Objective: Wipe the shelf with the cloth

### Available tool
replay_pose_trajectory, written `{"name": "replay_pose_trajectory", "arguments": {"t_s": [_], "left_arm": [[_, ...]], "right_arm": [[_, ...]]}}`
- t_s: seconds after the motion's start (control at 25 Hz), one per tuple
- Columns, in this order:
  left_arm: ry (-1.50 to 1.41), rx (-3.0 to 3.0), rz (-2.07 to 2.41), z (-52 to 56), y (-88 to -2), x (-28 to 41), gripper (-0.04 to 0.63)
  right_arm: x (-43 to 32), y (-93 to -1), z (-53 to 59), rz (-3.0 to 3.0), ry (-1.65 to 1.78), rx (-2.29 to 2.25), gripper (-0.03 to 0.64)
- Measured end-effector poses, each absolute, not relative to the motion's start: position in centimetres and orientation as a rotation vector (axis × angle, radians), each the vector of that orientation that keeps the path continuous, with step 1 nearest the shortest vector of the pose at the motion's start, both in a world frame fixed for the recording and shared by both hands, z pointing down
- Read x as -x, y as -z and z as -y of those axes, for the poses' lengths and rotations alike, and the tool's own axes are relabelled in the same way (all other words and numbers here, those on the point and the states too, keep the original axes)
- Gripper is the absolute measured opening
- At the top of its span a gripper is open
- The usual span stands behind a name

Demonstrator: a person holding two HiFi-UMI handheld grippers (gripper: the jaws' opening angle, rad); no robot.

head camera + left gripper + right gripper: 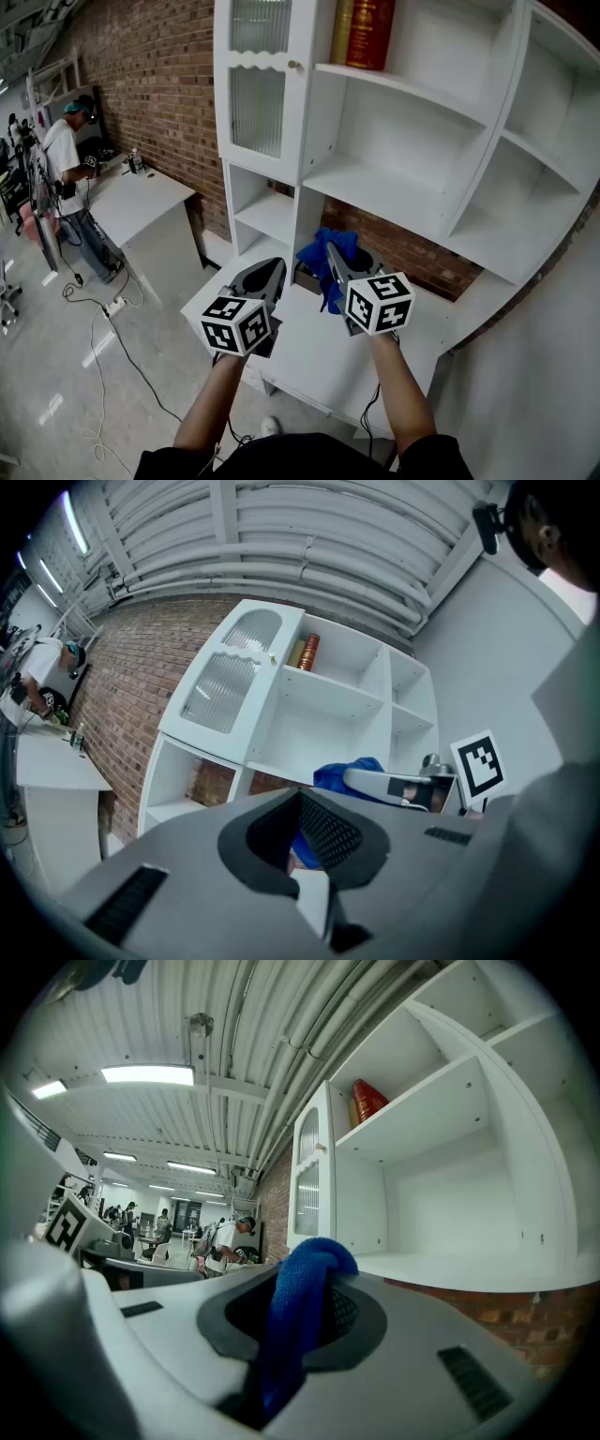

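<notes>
— Wiping begun?
— Not yet, by the look of it. Pinched tight in the right gripper (298,1274): blue towelling cloth (302,1309), held up just before the white wooden shelf unit (375,192), seemingly clear of every board. All wiping left to do.
— And the left gripper (302,841)?
— Closed up, holding nothing (only blue glimpsed beyond).
— Anything in the way?
— Little. Red and gold books (367,33) on the top board, ribbed-glass cabinet door (258,94) alongside; middle boards bare.
</notes>
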State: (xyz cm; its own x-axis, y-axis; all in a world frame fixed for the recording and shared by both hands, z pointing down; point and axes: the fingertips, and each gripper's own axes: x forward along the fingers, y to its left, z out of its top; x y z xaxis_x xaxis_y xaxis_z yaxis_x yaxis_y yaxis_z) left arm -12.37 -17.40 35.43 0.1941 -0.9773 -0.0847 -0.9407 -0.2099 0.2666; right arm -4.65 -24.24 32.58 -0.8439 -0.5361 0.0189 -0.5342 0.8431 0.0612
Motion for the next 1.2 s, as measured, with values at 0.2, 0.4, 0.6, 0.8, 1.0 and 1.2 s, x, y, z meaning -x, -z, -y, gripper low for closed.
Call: {"name": "replay_pose_trajectory", "arguments": {"t_s": [0.2, 0.4, 0.6, 0.8, 1.0, 1.2], "left_arm": [[0.362, -2.306, 1.874, 16.2, -35.2, 11.4, 0.014], [0.373, -2.302, 1.873, 14.8, -35.1, 10.6, 0.015], [0.374, -2.293, 1.871, 13.2, -35.4, 9.5, 0.014], [0.37, -2.292, 1.878, 11.5, -35.5, 8.4, 0.015], [0.38, -2.295, 1.889, 10.0, -35.3, 7.6, 0.015], [0.385, -2.292, 1.892, 8.7, -35.4, 6.9, 0.015]], "right_arm": [[3.3, -32.7, 22.8, 3.001, 0.064, -0.873, 0.078], [2.7, -32.8, 21.3, 3.006, 0.071, -0.854, 0.078], [1.9, -32.9, 19.7, 3.007, 0.076, -0.84, 0.078], [0.8, -33.1, 18.1, 3.011, 0.071, -0.835, 0.078], [-0.3, -33.1, 16.8, 3.015, 0.073, -0.833, 0.078], [-0.9, -32.9, 15.3, 3.011, 0.097, -0.824, 0.078]]}}
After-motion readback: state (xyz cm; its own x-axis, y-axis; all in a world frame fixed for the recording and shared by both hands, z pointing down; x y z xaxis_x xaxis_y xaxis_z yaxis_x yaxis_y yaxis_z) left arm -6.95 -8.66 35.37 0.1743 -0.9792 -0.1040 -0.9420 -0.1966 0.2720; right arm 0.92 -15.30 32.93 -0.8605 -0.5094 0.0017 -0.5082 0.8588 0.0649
